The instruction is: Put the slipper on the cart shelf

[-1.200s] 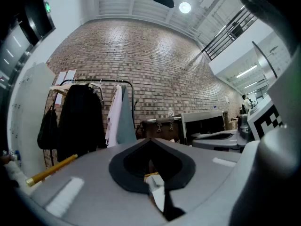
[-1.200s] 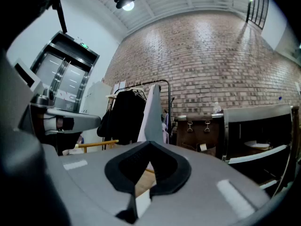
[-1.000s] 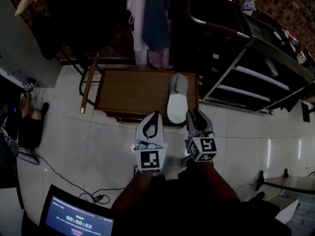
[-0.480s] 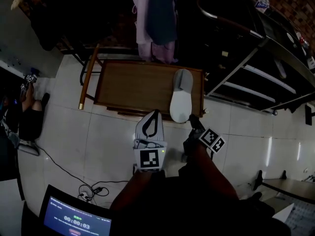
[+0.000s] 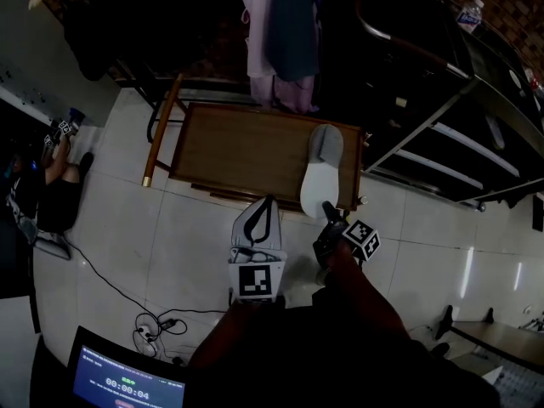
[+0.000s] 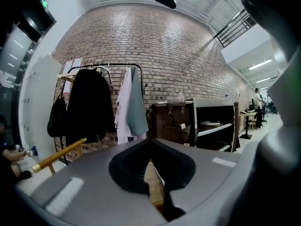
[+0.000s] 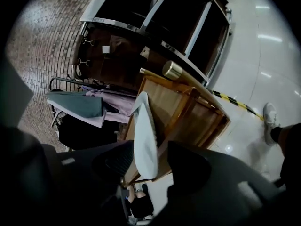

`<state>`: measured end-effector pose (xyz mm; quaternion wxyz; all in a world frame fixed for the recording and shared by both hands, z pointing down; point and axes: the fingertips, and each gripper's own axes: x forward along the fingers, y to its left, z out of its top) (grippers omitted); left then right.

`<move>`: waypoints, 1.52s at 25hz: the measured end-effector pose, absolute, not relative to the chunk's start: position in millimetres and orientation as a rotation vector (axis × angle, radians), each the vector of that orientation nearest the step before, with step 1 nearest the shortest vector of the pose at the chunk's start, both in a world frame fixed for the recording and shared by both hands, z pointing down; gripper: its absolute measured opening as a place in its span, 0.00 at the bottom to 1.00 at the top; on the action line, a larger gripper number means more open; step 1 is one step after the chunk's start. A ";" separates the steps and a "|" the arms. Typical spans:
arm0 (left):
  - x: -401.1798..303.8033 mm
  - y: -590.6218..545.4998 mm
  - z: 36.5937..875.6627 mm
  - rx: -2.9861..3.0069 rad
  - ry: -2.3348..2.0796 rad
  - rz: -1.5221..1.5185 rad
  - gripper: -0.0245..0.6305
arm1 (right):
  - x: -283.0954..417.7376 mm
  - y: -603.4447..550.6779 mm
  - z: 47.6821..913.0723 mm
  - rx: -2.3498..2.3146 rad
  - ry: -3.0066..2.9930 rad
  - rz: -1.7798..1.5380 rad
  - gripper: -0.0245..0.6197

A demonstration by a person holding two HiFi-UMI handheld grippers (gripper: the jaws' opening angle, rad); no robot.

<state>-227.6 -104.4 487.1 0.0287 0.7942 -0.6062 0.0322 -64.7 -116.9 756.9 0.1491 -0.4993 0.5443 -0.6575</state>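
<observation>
A grey-and-white slipper (image 5: pixel 321 173) lies on the right side of the wooden cart's top (image 5: pixel 238 147), its heel hanging over the near edge. My right gripper (image 5: pixel 328 214), rolled onto its side, is at that heel. In the right gripper view the slipper's pale sole (image 7: pixel 143 135) stands edge-on between the jaws of the right gripper (image 7: pixel 151 150); they are opening, with a gap on one side. My left gripper (image 5: pixel 268 202) hovers over the floor just in front of the cart, jaws closed tip to tip on nothing. The left gripper (image 6: pixel 149 140) points at the clothes rail.
Clothes (image 5: pixel 285 32) hang behind the cart. Black shelving (image 5: pixel 442 143) stands to the right, with a water bottle (image 5: pixel 472 11) on top. The cart's wooden handle (image 5: pixel 161 130) sticks out at left. A person (image 5: pixel 42 185) sits on the floor at far left. Cables (image 5: pixel 157 323) and a screen (image 5: pixel 127 382) lie near me.
My right gripper has rolled onto its side, moved up to the slipper's heel and spread its jaws around it. The left gripper has barely moved.
</observation>
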 end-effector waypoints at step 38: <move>-191.0 -105.0 448.0 2.606 -1.699 -0.096 0.06 | 11.6 -90.7 473.3 -1.993 2.313 -0.336 0.10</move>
